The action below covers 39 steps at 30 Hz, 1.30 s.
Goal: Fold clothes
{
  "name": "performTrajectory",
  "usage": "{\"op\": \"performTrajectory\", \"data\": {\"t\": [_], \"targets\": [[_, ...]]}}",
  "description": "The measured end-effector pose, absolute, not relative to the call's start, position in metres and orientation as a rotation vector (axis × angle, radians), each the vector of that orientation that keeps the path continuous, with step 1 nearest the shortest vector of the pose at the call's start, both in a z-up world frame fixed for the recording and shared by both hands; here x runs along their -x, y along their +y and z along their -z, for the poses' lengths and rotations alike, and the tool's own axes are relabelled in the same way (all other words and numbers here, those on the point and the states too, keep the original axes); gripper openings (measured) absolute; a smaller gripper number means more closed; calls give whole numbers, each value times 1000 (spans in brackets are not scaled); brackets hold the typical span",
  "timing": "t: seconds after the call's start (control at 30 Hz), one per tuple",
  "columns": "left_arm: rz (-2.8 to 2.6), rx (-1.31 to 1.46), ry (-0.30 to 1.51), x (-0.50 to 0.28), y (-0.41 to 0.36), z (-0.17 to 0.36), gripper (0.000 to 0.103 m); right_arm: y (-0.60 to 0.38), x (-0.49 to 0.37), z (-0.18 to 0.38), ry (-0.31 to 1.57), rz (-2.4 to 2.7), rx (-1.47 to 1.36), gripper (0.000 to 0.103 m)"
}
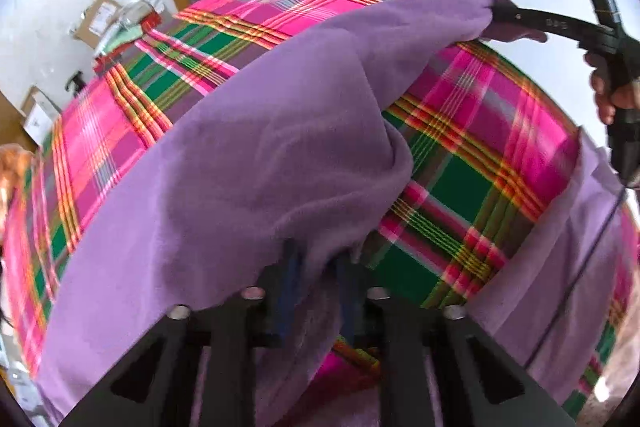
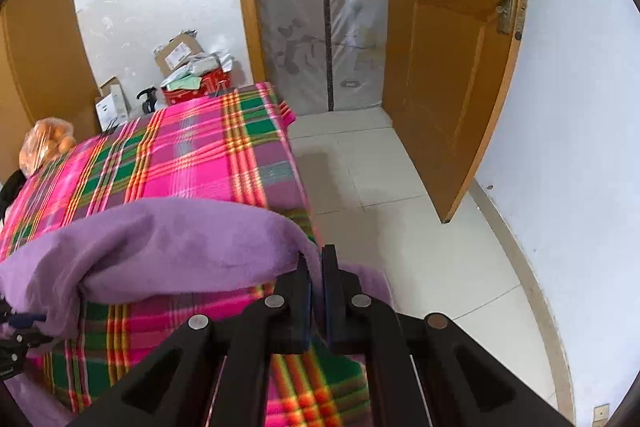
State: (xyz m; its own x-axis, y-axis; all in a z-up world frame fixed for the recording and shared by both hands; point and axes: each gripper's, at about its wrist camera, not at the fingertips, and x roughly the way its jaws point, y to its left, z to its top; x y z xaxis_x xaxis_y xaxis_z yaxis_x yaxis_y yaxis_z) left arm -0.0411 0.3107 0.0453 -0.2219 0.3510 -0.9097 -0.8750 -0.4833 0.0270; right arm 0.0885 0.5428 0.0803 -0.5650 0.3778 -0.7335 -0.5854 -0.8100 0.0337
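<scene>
Under purple cloth (image 1: 260,163), left gripper (image 1: 316,267) fingers half hidden, clamped.

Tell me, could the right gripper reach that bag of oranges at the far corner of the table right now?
Probably not yet. The right gripper is shut on the purple cloth, and the bag of oranges sits across the plaid table on the far left. It would first have to let go; nothing else blocks the way.

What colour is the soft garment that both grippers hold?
Plain purple fleece garment, without pattern; the left wrist view shows it best.
</scene>
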Motion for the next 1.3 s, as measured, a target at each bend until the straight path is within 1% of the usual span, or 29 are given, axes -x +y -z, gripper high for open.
{"op": "performTrajectory", "data": {"t": [0.07, 0.13, 0.5, 0.63, 0.7, 0.77, 0.83, 0.9, 0.93, 1.03, 1.07, 1.17, 1.3], "targets": [[-1824, 1149, 697, 43, 310, -49, 10, 550, -86, -79, 351, -2329, 1014, 5], [-1822, 1144, 681, 43, 307, -51, 9, 557, -83, -78, 331, -2309, 1017, 5], [-1739, 1189, 471, 50, 289, -66, 8, 595, -82, -74, 333, -2204, 1002, 5], [-1695, 1194, 421, 52, 285, -69, 8, 605, -82, -70, 408, -2172, 992, 5], [-1674, 1191, 419, 49, 285, -68, 7, 609, -81, -68, 446, -2156, 986, 9], [-1660, 1190, 429, 46, 283, -68, 6, 614, -81, -66, 485, -2140, 980, 10], [-1637, 1200, 418, 45, 282, -66, 6, 619, -81, -64, 523, -2122, 974, 15], [-1611, 1213, 419, 43, 282, -62, 6, 624, -80, -62, 561, -2105, 968, 25], [-1601, 1214, 427, 41, 282, -61, 6, 626, -80, -61, 580, -2096, 965, 27], [-1570, 1205, 460, 33, 284, -58, 6, 633, -79, -58, 636, -2069, 955, 28], [-1563, 1202, 460, 31, 284, -58, 6, 630, -82, -61, 625, -2079, 946, 29], [-1553, 1189, 441, 30, 284, -61, 6, 617, -94, -72, 582, -2119, 920, 29], [-1555, 1189, 423, 32, 283, -60, 6, 609, -114, -83, 648, -2132, 822, 29]]}}
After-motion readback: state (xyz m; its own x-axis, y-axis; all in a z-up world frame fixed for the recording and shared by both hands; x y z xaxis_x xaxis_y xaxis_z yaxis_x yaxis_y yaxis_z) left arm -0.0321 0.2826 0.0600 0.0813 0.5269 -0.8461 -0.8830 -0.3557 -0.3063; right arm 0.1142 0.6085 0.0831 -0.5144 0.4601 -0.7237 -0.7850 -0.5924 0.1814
